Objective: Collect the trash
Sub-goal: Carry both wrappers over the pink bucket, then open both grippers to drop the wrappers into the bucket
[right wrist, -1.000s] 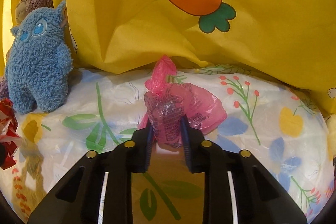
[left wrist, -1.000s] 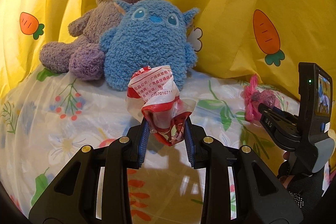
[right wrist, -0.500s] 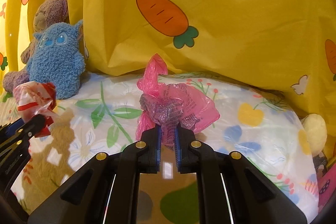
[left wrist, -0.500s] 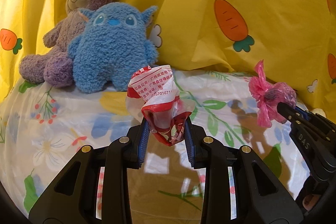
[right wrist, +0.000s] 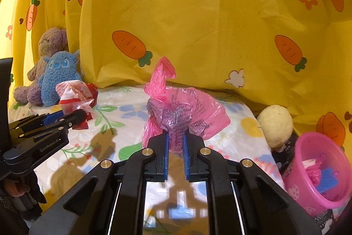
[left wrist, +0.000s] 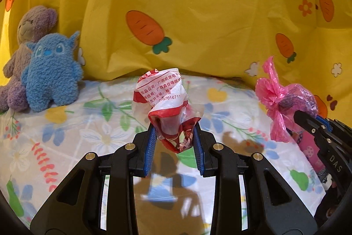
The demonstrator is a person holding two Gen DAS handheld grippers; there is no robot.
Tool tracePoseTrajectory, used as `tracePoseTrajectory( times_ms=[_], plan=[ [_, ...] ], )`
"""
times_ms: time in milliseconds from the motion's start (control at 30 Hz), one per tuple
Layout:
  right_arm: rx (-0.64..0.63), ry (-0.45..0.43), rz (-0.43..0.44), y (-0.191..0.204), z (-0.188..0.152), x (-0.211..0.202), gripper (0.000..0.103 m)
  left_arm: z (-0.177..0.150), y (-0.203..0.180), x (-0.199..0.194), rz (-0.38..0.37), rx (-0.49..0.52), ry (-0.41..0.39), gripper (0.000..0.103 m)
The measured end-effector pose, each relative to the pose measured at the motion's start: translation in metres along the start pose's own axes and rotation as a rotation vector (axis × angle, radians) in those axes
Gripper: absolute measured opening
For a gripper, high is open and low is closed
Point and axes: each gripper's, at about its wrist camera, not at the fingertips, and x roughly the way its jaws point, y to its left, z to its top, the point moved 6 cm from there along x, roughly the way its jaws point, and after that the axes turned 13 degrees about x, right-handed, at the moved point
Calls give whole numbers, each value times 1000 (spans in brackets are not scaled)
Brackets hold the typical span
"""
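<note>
My left gripper (left wrist: 175, 138) is shut on a crumpled red and white plastic wrapper (left wrist: 165, 100) and holds it above the flowered bed sheet (left wrist: 66, 136). My right gripper (right wrist: 175, 142) is shut on a crumpled pink plastic bag (right wrist: 184, 111), also held above the sheet. In the left wrist view the pink bag (left wrist: 279, 96) and the right gripper (left wrist: 308, 122) show at the right. In the right wrist view the wrapper (right wrist: 74, 94) and the left gripper (right wrist: 74, 117) show at the left. A pink bin (right wrist: 308, 188) with scraps inside stands at the lower right.
A blue plush (left wrist: 51, 72) and a purple teddy bear (left wrist: 24, 47) sit at the back left against a yellow carrot-print curtain (left wrist: 198, 14). A cream plush ball (right wrist: 275, 124) lies at the sheet's right edge beside the bin.
Both grippers have pulled back and up from the sheet with their trash. The views have swung right; the pink bin has come into the right wrist view.
</note>
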Motion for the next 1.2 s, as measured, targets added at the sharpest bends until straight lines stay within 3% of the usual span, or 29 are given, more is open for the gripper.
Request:
tracePoseTrajectory(
  times_ms=[167,500,700,833,900,933,1100,1200],
  plan=[
    [99,-46,-71,-66,-5,-38,12,19,-74,-15,-164,70,-35,30],
    [306,-156,-347,-213,-6,-94,12,59,-244,-6,-445,225,-106,31],
    [399,-161,-396,-277,-12,-98,12,68,-327,18,-588,267,-80,32],
    [426,-154,-403,-299,-13,-94,12,66,-359,34,-657,289,-55,35],
    [431,-154,-408,-306,-14,-92,13,63,-370,43,-691,285,-21,39],
    [434,-150,-408,-310,-14,-91,13,61,-373,47,-700,285,-12,46],
    [440,-144,-427,-322,-17,-86,38,52,-377,59,-710,282,16,69],
    [443,-149,-439,-325,-19,-88,42,51,-366,59,-675,277,-5,80]
  ],
)
